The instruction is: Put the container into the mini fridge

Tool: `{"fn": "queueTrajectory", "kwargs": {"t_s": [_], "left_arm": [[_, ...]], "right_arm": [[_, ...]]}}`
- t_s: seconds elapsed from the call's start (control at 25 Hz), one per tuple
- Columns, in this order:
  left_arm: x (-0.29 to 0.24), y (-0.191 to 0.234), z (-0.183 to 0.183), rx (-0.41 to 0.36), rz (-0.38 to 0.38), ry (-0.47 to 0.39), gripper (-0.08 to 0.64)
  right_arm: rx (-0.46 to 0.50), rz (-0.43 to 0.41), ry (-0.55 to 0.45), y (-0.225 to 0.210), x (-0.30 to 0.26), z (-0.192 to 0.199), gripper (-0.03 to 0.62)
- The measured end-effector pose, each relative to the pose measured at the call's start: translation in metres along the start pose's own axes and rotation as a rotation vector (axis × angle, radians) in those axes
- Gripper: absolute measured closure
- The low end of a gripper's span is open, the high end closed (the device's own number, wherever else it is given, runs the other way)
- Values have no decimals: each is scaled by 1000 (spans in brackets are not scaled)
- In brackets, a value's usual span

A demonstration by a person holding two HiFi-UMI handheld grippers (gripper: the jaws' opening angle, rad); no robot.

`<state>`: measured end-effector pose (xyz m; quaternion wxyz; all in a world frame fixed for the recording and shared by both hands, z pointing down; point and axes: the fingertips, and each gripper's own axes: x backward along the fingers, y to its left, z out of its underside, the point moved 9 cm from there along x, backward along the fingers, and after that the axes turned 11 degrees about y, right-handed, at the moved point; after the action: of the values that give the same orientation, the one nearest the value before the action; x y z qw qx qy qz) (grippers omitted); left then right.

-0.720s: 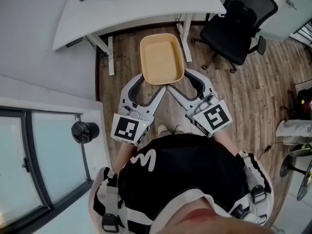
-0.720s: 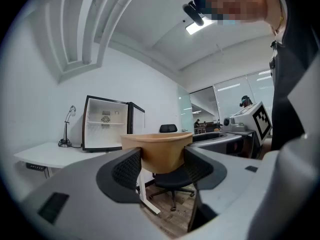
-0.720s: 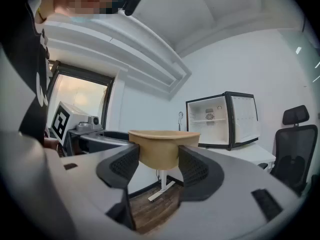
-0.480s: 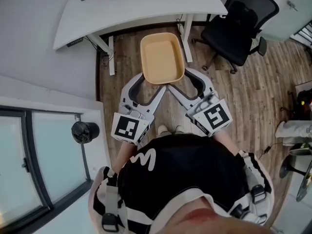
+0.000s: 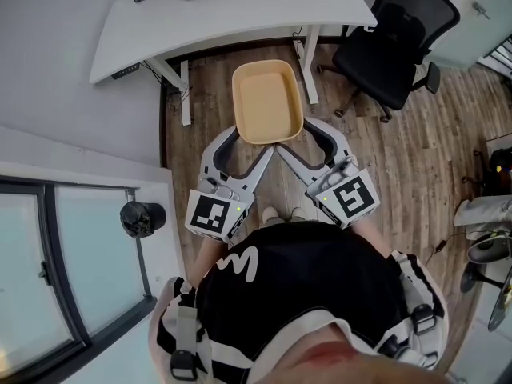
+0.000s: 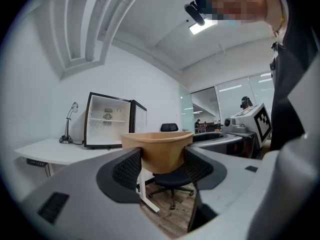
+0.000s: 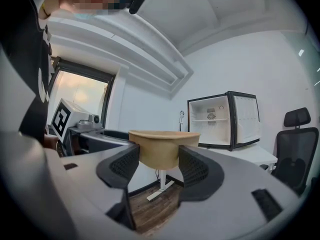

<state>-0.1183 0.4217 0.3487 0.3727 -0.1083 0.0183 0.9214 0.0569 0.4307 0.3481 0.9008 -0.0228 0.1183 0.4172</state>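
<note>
Left gripper (image 6: 162,160) and right gripper (image 7: 156,163), jaws wide, clamp the tan container (image 5: 266,102) aloft; next comes the walk to the open mini fridge (image 7: 222,120).

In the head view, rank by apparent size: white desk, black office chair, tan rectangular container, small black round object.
1. white desk
2. black office chair
3. tan rectangular container (held nearer the camera, so it looks bigger)
4. small black round object

Left gripper (image 5: 251,142) and right gripper (image 5: 294,138) level, angled inward; jaws clamping container (image 5: 266,101).
</note>
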Motion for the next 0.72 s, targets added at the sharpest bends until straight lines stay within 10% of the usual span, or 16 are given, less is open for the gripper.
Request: {"fn": "queueTrajectory", "kwargs": {"t_s": [0.72], "left_arm": [[22, 30, 8, -35, 33, -3, 290]], "right_arm": [[-60, 49, 2, 30, -24, -2, 336]]}}
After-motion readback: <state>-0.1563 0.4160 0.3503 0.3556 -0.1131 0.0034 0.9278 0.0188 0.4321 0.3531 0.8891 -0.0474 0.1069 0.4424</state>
